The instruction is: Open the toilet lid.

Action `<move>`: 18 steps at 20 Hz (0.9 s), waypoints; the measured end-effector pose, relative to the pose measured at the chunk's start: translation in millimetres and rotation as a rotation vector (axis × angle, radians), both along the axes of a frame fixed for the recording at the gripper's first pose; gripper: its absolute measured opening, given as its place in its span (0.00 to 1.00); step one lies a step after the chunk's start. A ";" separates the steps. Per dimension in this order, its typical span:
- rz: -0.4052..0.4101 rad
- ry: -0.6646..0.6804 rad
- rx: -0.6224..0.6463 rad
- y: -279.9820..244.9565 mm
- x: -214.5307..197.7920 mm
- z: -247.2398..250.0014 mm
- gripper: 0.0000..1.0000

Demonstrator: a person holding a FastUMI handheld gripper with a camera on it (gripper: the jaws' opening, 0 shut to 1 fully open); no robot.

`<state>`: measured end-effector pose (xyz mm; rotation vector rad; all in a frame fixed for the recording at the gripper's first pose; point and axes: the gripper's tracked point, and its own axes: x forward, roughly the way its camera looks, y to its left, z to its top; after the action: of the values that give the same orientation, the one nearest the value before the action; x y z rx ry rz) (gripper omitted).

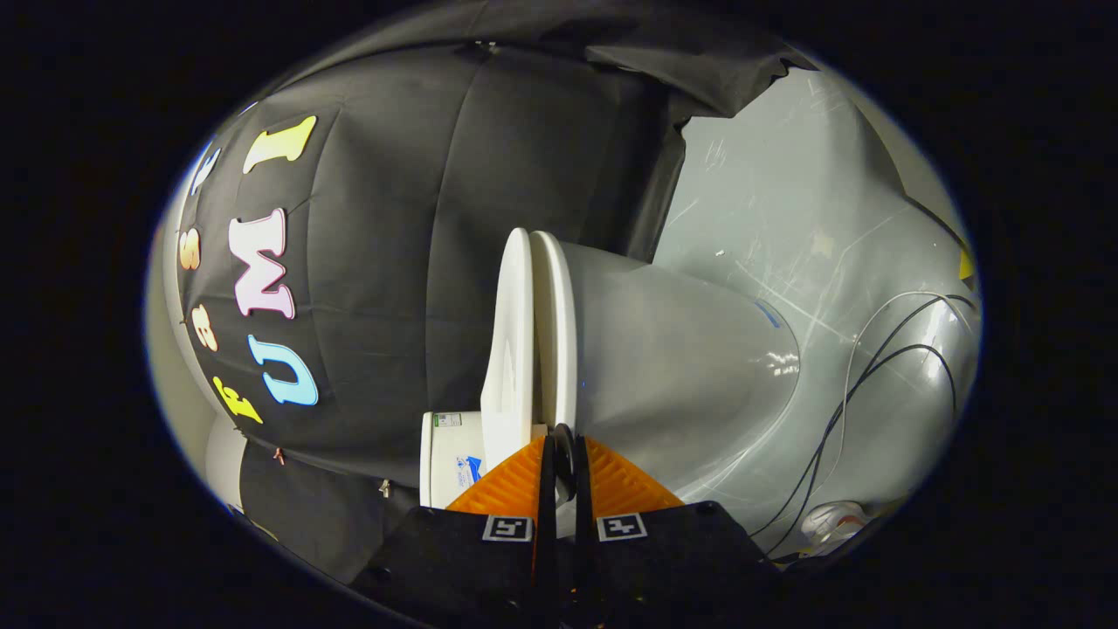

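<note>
While the tool (563, 454) is closed on nothing, the white toilet lid (514, 349) lies nearly shut.

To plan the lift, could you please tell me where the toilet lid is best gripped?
Grip the lid at its thin free rim, coming from the front end opposite the tank. A narrow seam separates it from the seat. The gripper has its jaws nearly closed there.
</note>
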<state>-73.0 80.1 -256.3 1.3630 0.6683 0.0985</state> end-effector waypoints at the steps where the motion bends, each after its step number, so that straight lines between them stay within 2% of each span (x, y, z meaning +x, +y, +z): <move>1: 0.003 -0.008 0.004 1.5 0.9 1.1 0.12; 4: 0.011 -0.016 -0.003 1.8 2.5 -0.4 0.11; 5: -0.001 -0.016 -0.004 -18.0 -11.9 12.3 0.11; 7: -0.003 -0.027 -0.027 -2.0 2.3 1.5 0.05; 15: -0.001 -0.047 -0.064 2.0 3.9 6.6 0.05; 18: -0.013 -0.086 -0.127 1.6 6.0 25.3 0.05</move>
<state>-67.0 81.7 -231.1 1.2340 0.5839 0.1024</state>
